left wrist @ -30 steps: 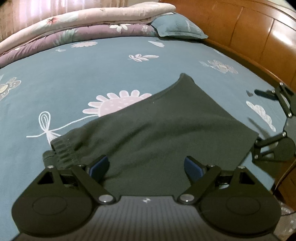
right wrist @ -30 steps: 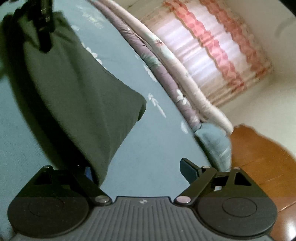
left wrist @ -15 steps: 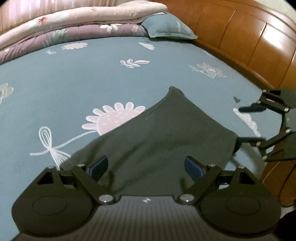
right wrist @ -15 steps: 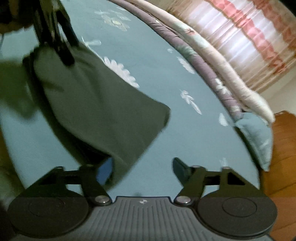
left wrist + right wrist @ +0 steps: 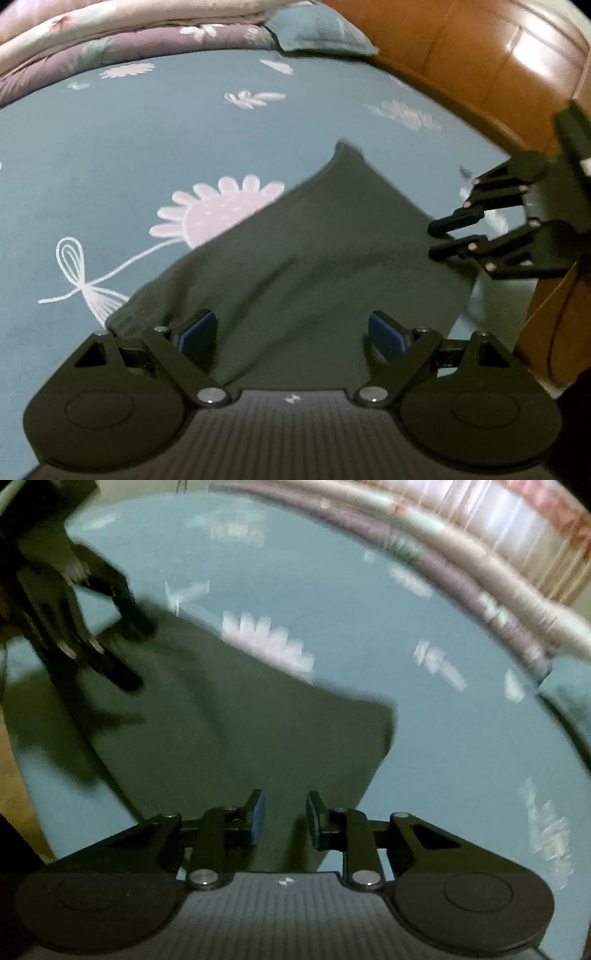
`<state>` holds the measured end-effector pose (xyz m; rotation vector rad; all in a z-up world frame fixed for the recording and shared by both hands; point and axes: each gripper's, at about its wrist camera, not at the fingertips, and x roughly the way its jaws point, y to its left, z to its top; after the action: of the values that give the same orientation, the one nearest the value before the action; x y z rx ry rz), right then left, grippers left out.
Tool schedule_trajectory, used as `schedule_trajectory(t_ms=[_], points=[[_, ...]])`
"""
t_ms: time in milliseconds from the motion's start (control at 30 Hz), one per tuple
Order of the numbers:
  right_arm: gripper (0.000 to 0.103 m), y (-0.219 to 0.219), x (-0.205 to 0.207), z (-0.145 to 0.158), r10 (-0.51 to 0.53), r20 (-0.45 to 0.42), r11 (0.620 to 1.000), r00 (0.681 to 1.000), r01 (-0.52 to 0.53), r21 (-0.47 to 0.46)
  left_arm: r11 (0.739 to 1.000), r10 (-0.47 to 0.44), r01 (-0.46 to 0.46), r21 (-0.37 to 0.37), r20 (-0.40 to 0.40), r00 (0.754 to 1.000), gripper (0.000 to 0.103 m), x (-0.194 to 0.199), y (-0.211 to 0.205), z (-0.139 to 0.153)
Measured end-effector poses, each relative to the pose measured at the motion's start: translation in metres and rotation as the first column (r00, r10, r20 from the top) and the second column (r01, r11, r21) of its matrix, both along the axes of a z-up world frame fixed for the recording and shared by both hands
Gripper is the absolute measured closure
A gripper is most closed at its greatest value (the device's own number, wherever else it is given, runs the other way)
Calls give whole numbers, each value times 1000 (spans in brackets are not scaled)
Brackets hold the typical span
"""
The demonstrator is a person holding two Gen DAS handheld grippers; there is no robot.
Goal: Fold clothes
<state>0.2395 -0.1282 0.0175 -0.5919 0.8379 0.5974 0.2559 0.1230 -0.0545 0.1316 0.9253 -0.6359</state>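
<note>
Teal flowered bedsheet (image 5: 110, 147) lay bare beyond the cloth, hemmed by rolled quilts (image 5: 110, 40) at the far edge and a wooden bed frame (image 5: 480, 66) alongside. Dark green garment (image 5: 314, 251) lay flat near the bed's near edge. Left gripper (image 5: 291, 330) gaped wide over the garment, gripping nothing. Right gripper (image 5: 284, 818) stood narrowly parted over cloth, apparently unclamped.

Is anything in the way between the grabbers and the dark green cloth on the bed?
Nothing visible is. The dark green cloth lies flat on the blue bedsheet. The left gripper has open jaws right over its near edge, and the right gripper sits over its other edge, jaws narrowly apart.
</note>
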Motion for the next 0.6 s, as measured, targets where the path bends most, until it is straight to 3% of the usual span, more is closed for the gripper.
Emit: schedule_trajectory(t_ms=[200,367,500,567,600], points=[[79,-5,8,-18,-41,-26,999,999,40,-31,997,-7,7,-78,-1,1000,13,0,14,17],[78,15,34,-18,-43,33,999,999,43,17,984,-58,55,-171,-15,998,13,8,1,21],[79,16,75,-46,-123,-7,990,992,123,61,987,-67,64,-149,-15,998,13,18,-14,4],[79,12,83,-50,-139,4,987,990,138,77,993,8,-15,-115,-59,998,14,34,-14,-10],[79,12,82,-46,-148,11,986,989,147,77,989,19,-28,-146,-65,998,13,39,-11,-8]])
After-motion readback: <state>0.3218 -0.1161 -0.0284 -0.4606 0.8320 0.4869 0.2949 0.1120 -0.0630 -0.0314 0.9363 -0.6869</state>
